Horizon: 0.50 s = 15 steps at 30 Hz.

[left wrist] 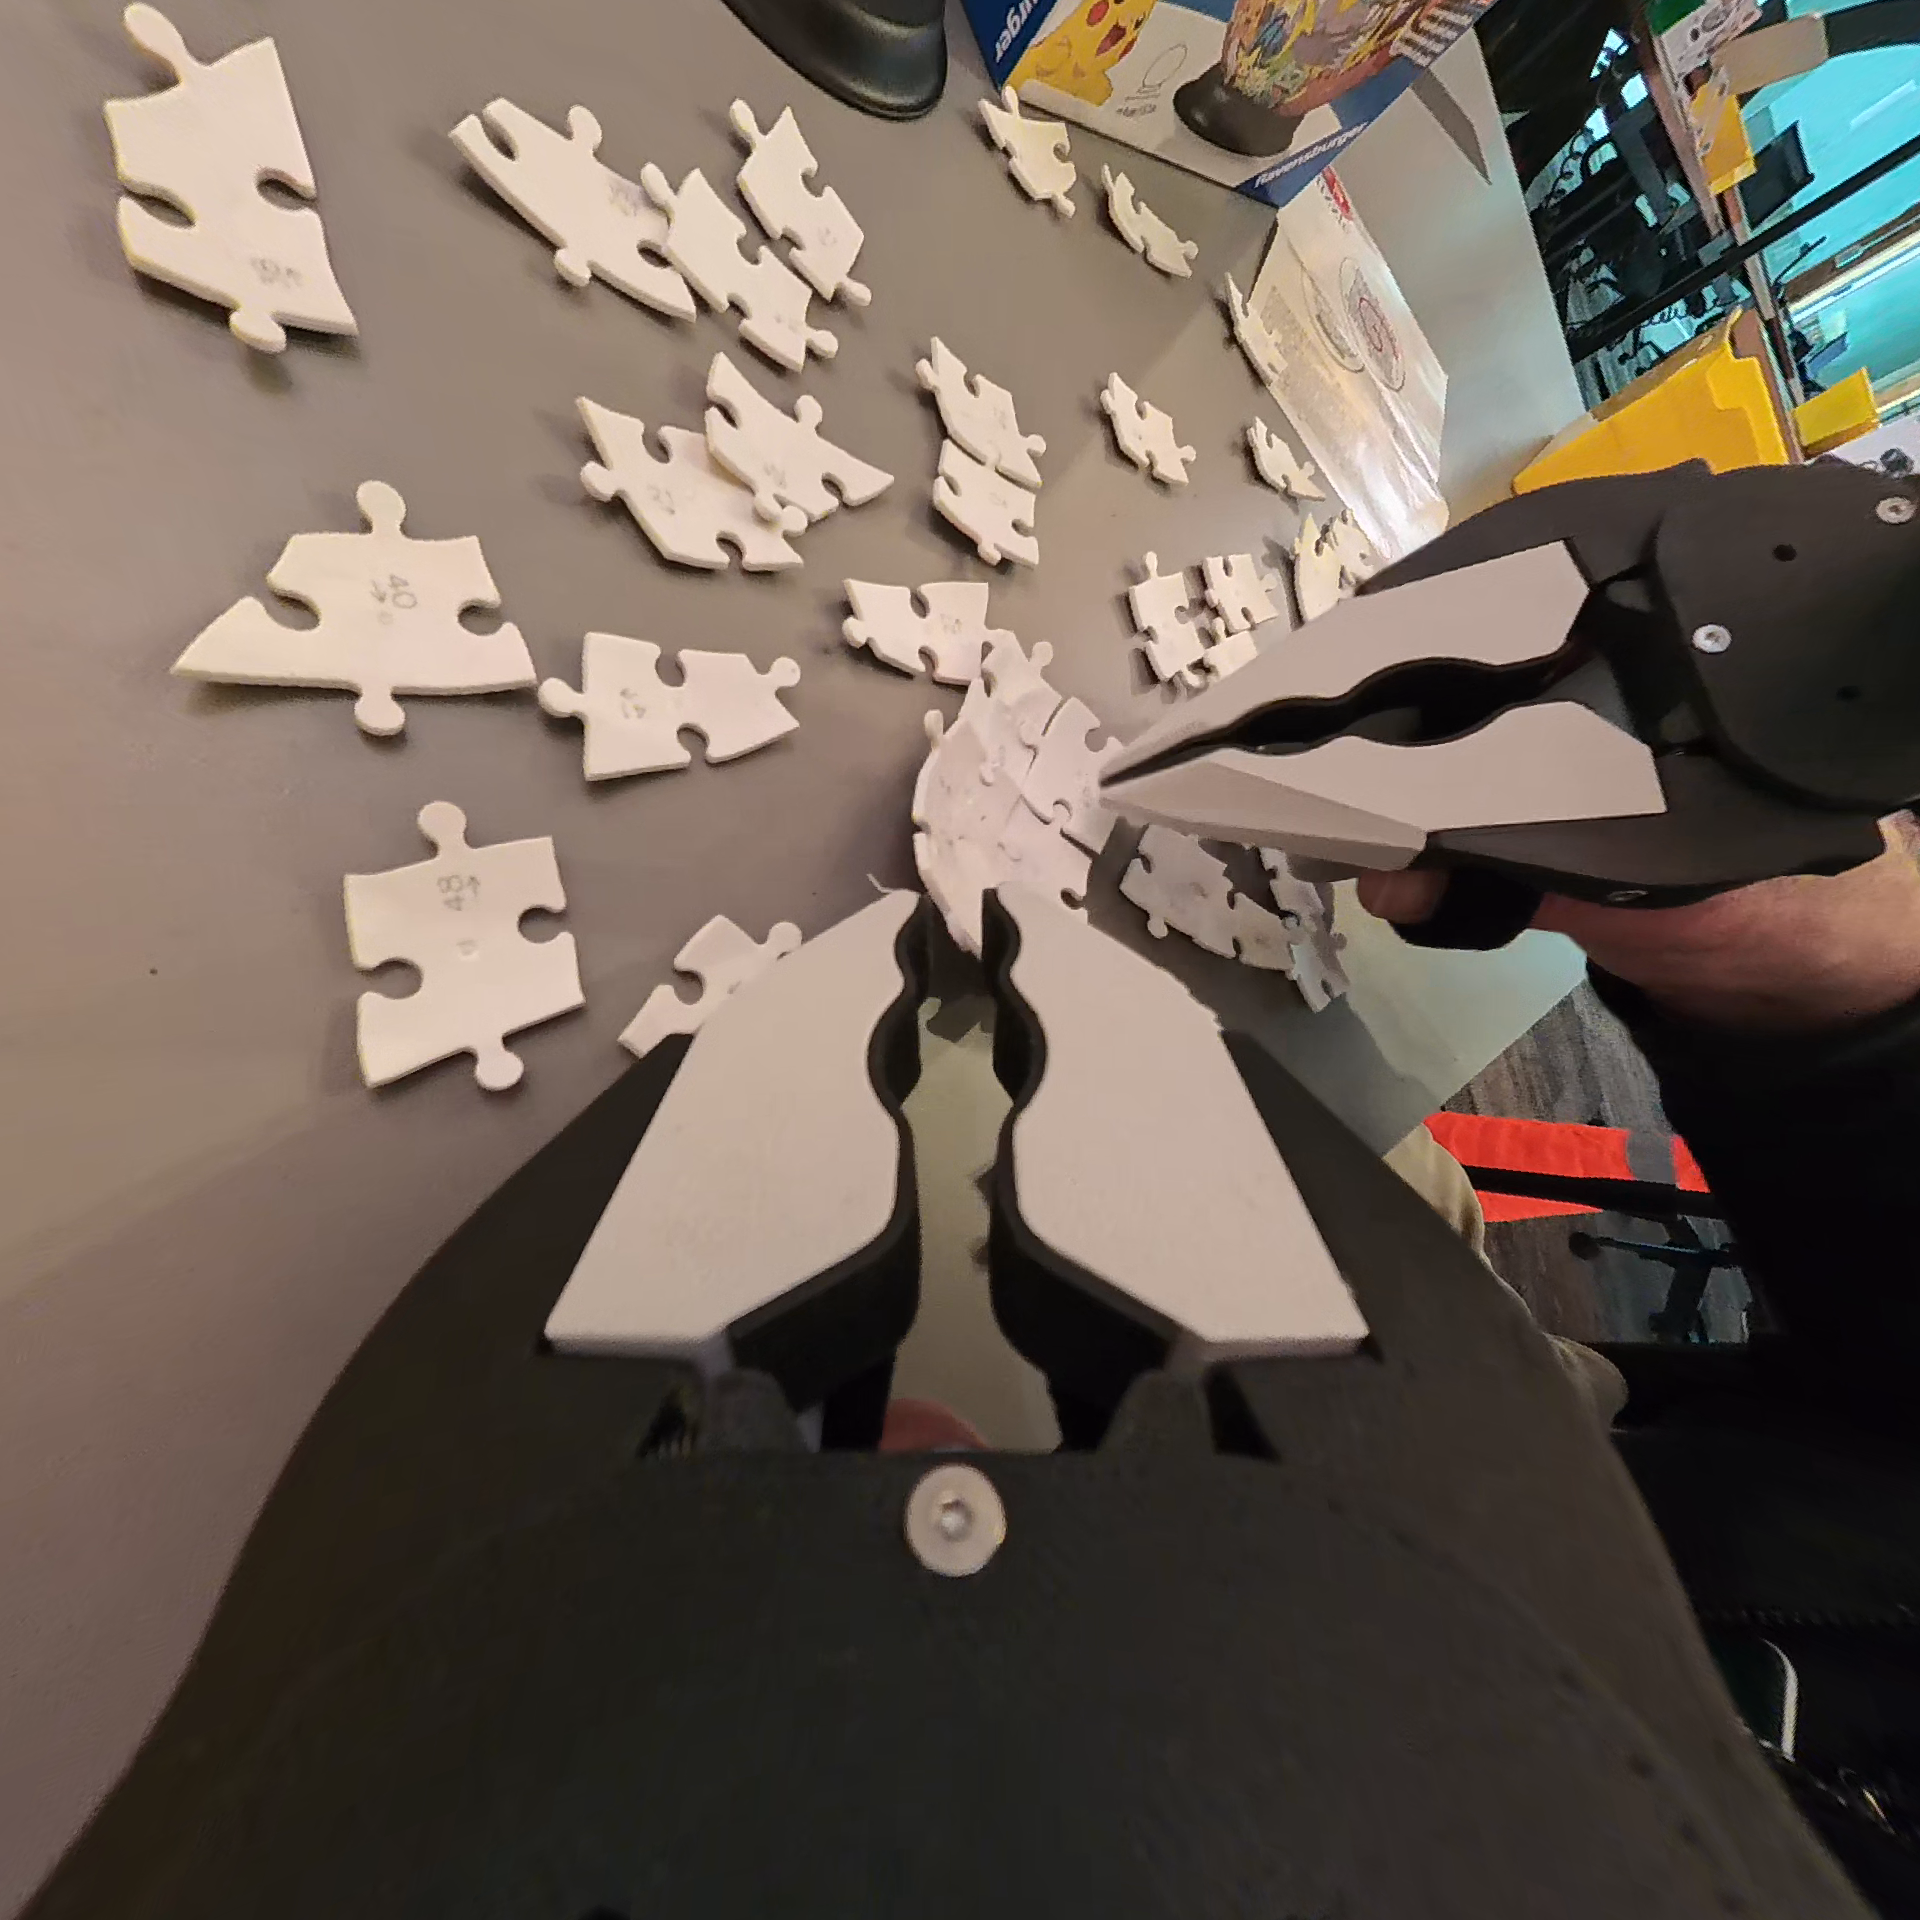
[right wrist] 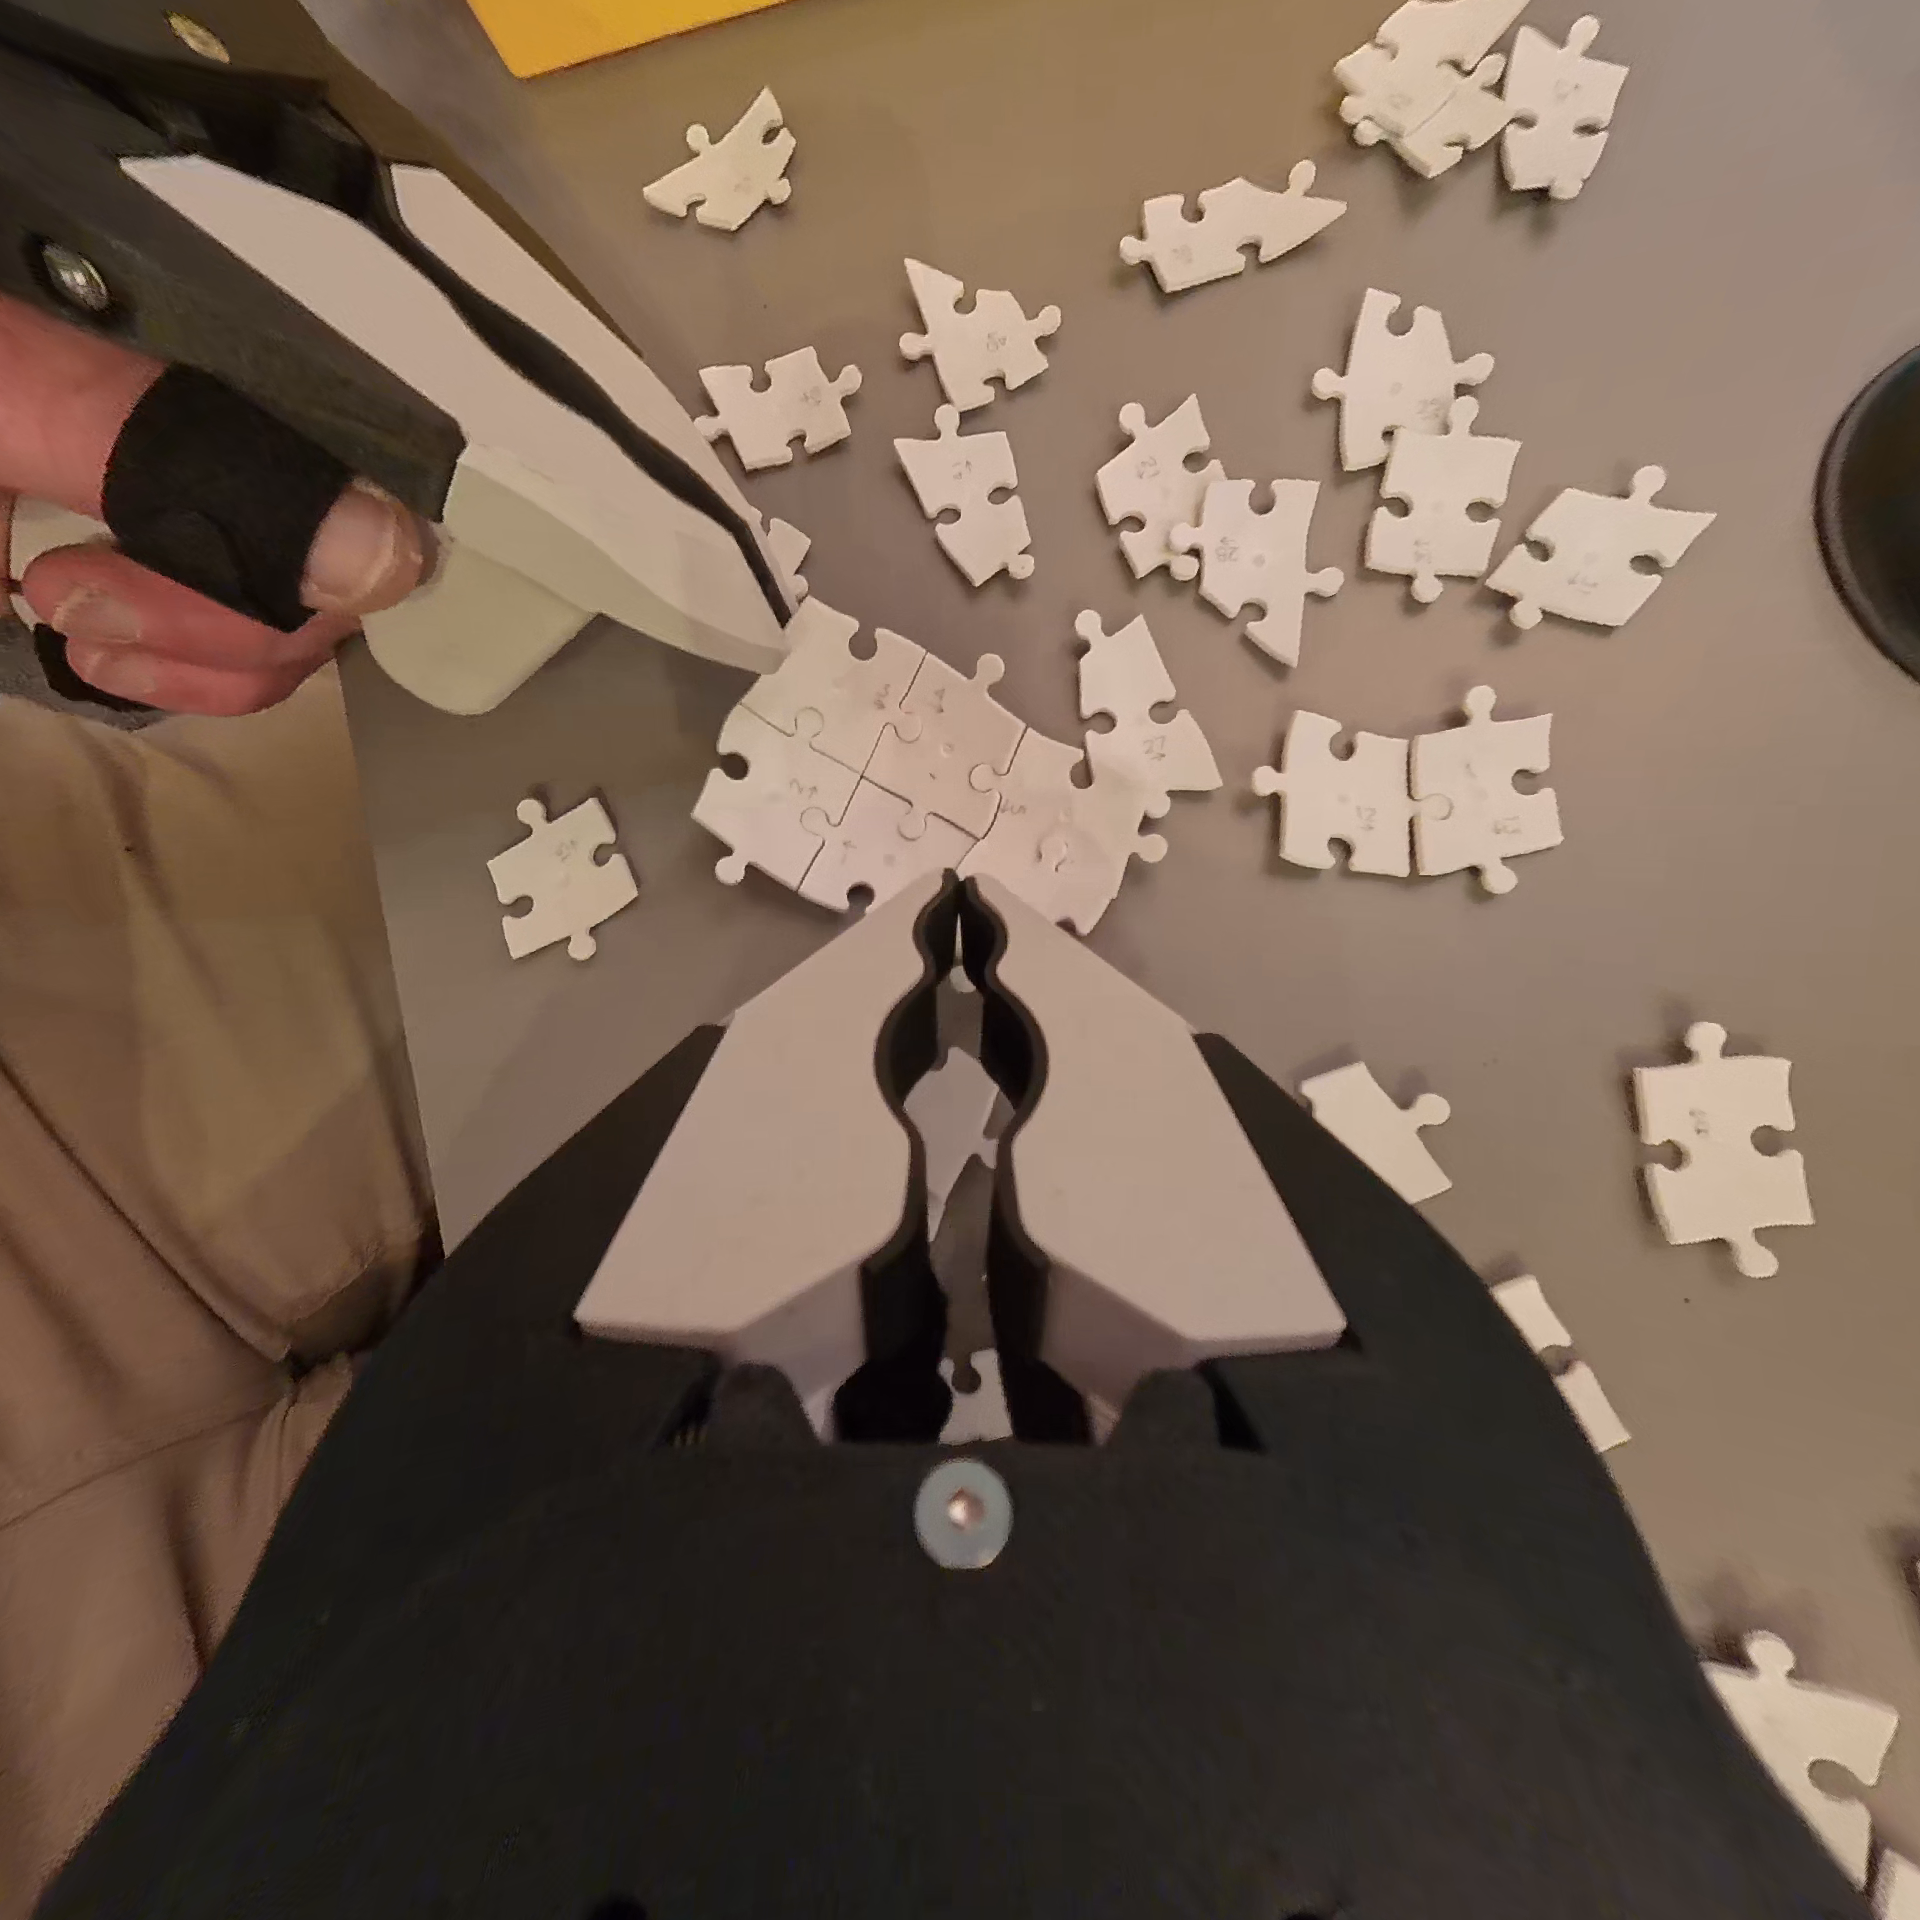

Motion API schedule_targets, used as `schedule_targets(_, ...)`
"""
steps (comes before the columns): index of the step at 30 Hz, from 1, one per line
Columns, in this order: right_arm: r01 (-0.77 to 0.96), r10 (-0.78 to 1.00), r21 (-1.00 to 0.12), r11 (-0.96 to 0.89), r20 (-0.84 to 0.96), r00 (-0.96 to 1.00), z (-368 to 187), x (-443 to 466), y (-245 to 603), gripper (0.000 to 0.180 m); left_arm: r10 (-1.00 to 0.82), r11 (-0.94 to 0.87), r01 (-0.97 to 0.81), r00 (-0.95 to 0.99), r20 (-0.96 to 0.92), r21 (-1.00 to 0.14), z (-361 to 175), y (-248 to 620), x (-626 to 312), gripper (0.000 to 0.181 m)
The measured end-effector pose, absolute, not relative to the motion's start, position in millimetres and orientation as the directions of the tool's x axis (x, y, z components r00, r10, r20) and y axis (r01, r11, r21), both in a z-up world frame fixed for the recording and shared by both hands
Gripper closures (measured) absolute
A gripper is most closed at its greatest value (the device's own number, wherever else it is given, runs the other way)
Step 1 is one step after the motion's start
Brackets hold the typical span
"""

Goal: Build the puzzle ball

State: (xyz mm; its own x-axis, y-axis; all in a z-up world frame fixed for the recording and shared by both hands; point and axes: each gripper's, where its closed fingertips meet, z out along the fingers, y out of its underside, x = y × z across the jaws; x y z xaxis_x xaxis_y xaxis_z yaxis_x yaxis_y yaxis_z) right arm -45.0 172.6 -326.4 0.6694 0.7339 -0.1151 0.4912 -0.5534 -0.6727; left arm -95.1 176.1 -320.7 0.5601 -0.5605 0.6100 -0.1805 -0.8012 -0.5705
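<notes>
Desk [left wrist: 125, 1039]: grey, strewn with white puzzle pieces [right wrist: 1408, 795] | joined patch [right wrist: 894, 779]: centre | left claw [left wrist: 954, 914]: pinching patch edge | right claw [right wrist: 958, 891]: closed, pressing patch | room: yellow bins [left wrist: 1662, 416] behind.

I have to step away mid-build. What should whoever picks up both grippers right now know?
Left gripper: shut on the joined patch, near edge.
Right gripper: shut on the joined patch, opposite edge.
The patch is curved, held between both, apparently lifted off the grey table.
Done: roughly six pieces joined.
Left: many loose pieces lie blank side up, a few pre-joined in pairs; the black stand and box sit at the far end.
</notes>
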Motion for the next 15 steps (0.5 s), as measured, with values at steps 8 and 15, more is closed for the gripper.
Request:
schedule_targets(8, 0.513, 0.736, -0.64, -0.572, -0.125, 0.665, -337.4, -44.9, 168.5, 0.18, -0.562, -0.801, -0.18, 0.555, 0.613, -0.572, -319.5, 174.6, -93.0, 0.173)
schedule_targets(15, 0.512, 0.724, -0.607, -0.608, -0.16, 0.671, -338.0, -45.5, 168.3, 0.18, -0.567, -0.798, -0.183, 0.549, 0.614, -0.574, -318.7, 173.8, -91.1, 0.173)
